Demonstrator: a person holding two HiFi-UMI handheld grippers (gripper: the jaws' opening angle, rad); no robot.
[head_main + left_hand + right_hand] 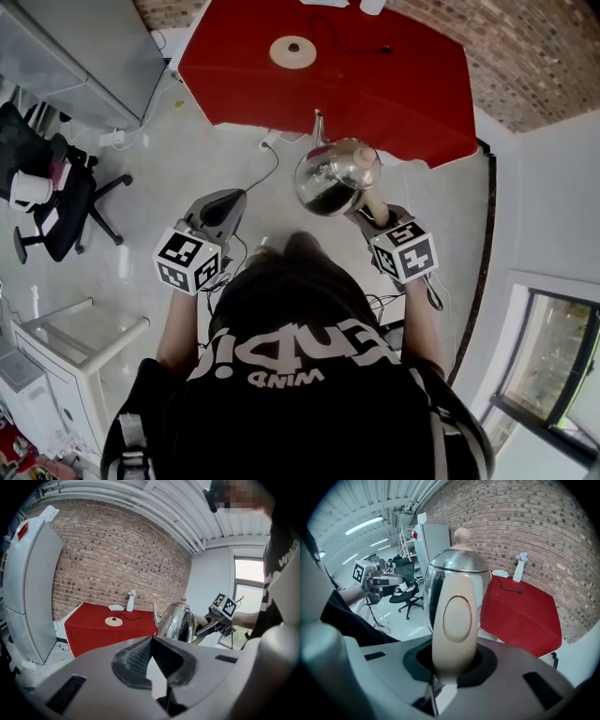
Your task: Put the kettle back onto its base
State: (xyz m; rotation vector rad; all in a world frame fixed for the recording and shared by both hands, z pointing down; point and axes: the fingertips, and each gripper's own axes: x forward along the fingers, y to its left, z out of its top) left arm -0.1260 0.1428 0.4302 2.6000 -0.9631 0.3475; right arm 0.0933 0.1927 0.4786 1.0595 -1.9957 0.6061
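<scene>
A shiny steel kettle (336, 176) with a thin spout hangs in the air over the floor, short of the red table (394, 94). My right gripper (370, 214) is shut on its cream handle (457, 616), which fills the right gripper view between the jaws. The round cream base (292, 51) lies on the far part of the table, with a black cord running off it. My left gripper (225, 202) is held to the left of the kettle, shut and with nothing in it. The left gripper view shows the kettle (177, 623) and the base (113, 621) ahead.
A tall grey cabinet (84, 56) stands left of the table. A black office chair (56, 206) and a white cart (66, 347) are on the left. Cables (272, 164) lie on the floor. A white bottle (131, 600) stands at the table's back, against the brick wall.
</scene>
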